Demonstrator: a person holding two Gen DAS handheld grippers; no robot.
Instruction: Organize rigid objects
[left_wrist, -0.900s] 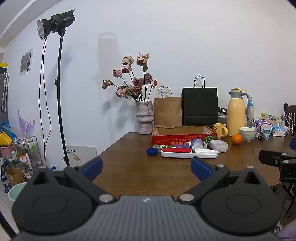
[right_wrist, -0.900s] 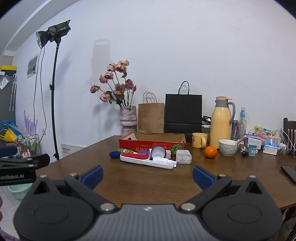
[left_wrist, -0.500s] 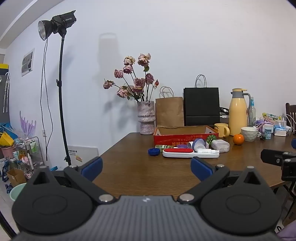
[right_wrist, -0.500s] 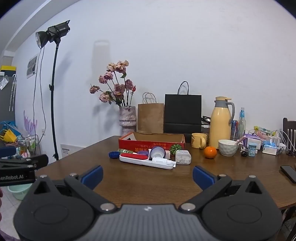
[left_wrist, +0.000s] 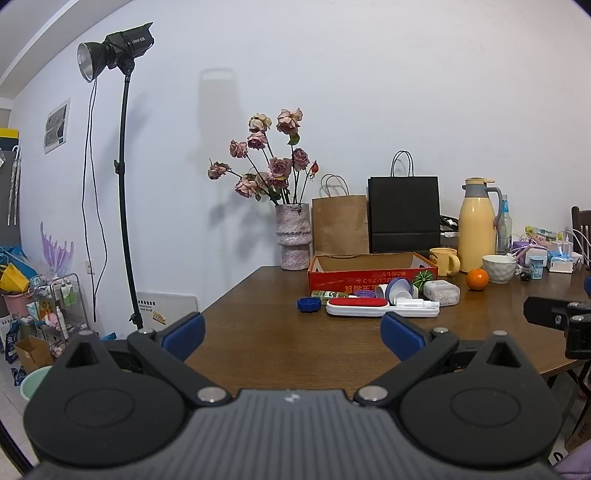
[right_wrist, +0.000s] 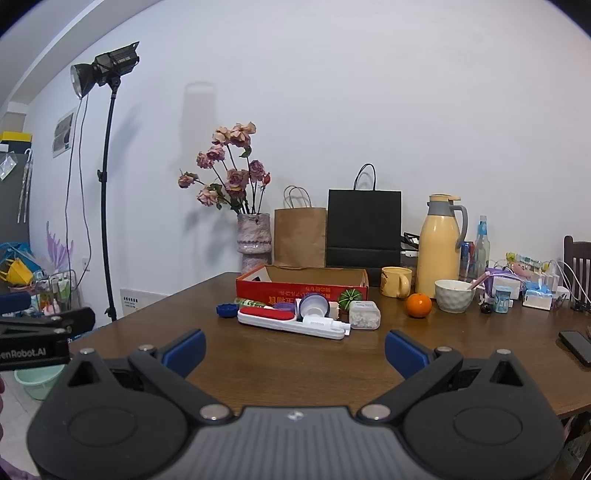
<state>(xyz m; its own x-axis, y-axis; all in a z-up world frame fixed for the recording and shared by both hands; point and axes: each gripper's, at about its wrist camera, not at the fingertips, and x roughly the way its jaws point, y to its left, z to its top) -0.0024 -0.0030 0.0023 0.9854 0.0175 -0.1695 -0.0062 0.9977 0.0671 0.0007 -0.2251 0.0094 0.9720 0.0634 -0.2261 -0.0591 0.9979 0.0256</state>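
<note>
both claws wide open over the near table edge, clutter pile still sitting by the red box

left gripper has its blue pads spread as wide as they go, nothing between them, just bare glossy brown wood of the table. right gripper same deal, jaws splayed and empty, hanging over the near edge.

the stuff to sort is bunched mid-table, well apart from both claws. long white plastic tray-thing with a flat red oval pad on top lies across the front of the pile, and a white tube-shaped piece rests on its right end. just behind it a round blue-rimmed cup tipped on its side, and a small ridged blue bottle cap off to the left. on the right a clear boxy container with rounded corners, full of whitish bits. a little green striped ball sits against the low red cardboard box, which is open on top.

further right: smooth orange, dimpled white bowl, yellow mug, tall cream thermos. rough speckled vase with dried roses at the back, next to a brown paper bag and a black one.
</note>
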